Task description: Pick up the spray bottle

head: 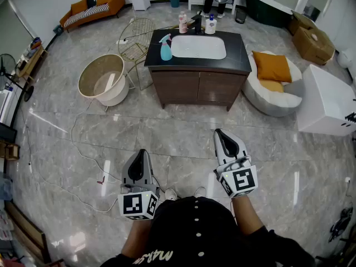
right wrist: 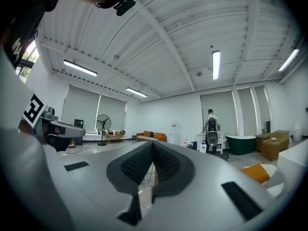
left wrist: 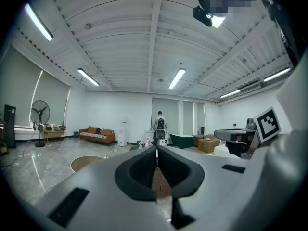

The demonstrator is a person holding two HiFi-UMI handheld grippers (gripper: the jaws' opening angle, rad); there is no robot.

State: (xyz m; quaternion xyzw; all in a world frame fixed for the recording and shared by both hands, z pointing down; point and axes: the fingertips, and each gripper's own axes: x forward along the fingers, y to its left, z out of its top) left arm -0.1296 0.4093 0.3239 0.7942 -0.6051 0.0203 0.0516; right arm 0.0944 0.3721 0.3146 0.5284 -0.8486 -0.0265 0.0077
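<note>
A light blue spray bottle stands upright on the dark counter of a wooden vanity, just left of the white sink basin. Both grippers are held level, far short of the vanity, over the marble floor. My left gripper is shut with nothing between its jaws, and its own view shows the tips meeting. My right gripper is likewise shut and empty, its tips touching. The vanity shows small beyond the jaws in both gripper views.
A pink bottle and a white pump bottle stand at the counter's back. A round tub, a wire stool, a white beanbag with an orange cushion, a white box and floor cables surround the vanity. A person stands far behind.
</note>
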